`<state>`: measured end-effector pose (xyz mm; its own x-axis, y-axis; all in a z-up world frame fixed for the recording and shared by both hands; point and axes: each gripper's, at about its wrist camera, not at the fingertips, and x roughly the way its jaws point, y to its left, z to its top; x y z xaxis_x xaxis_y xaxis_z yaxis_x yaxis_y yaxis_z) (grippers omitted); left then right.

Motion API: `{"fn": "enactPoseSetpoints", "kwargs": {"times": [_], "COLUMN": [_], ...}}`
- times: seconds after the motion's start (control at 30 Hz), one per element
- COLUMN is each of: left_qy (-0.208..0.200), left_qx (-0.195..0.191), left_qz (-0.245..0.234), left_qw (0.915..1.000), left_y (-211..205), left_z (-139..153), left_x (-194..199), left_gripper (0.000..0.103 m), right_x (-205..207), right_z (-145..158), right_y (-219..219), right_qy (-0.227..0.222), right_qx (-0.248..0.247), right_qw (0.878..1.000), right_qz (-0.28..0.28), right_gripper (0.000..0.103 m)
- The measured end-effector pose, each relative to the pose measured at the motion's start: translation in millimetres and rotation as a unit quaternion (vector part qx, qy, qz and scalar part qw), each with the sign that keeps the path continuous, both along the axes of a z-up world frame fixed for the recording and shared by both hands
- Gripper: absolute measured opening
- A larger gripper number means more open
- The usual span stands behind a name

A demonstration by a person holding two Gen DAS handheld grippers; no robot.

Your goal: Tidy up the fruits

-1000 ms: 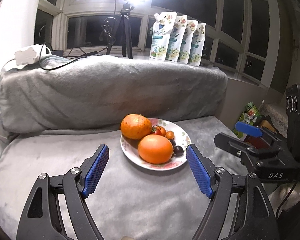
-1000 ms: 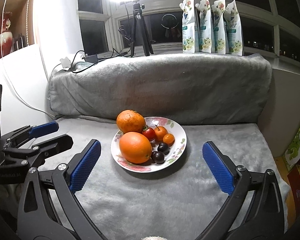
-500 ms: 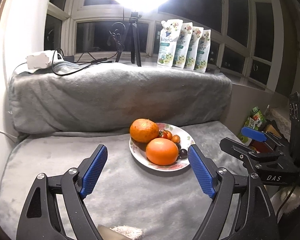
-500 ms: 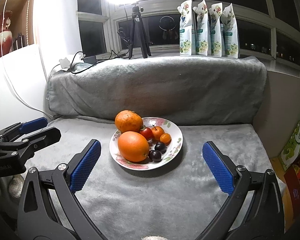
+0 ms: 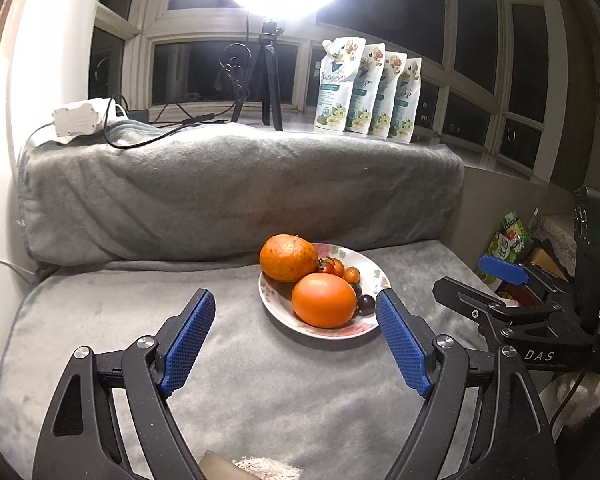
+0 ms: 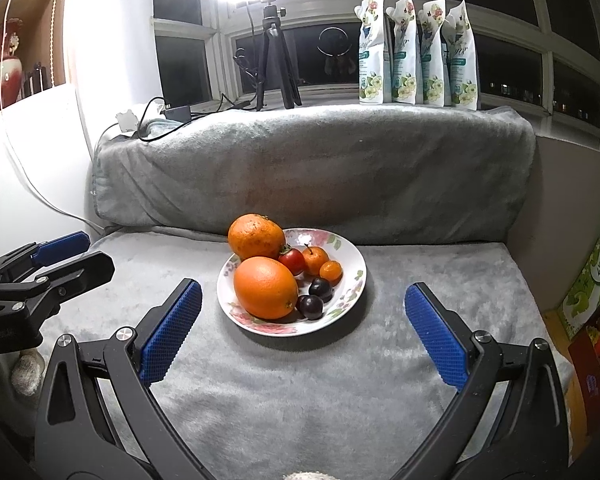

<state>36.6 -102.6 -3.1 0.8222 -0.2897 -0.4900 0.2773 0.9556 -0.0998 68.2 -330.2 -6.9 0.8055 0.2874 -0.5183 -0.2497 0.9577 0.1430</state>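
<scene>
2 spread tongs, left (image 5: pixel 296 338) and right (image 6: pixel 302 330), empty; front orange (image 6: pixel 265 287) seemingly lengthwise left-right.

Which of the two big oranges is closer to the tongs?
The smooth, brighter orange at the plate's front edge is closer. The bumpier, speckled orange sits behind it, on the plate's far rim by the grey cushion.

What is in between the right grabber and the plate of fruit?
Nothing but bare grey blanket. In the right wrist view, the open right gripper sits short of the plate, touching nothing.
</scene>
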Motion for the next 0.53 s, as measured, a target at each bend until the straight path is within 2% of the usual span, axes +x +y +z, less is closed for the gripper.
{"fn": "enactPoseSetpoints", "kwargs": {"times": [0.53], "left_qy": [0.000], "left_qx": [0.002], "left_qz": [-0.002], "left_qw": [1.0000], "left_y": [0.9], "left_z": [-3.4], "left_x": [-2.3], "left_gripper": [0.083], "right_x": [2.1], "right_z": [-6.7], "right_y": [1.6], "right_qy": [0.010], "right_qx": [0.000], "right_qw": [1.000], "right_qz": [-0.001], "right_gripper": [0.103]}}
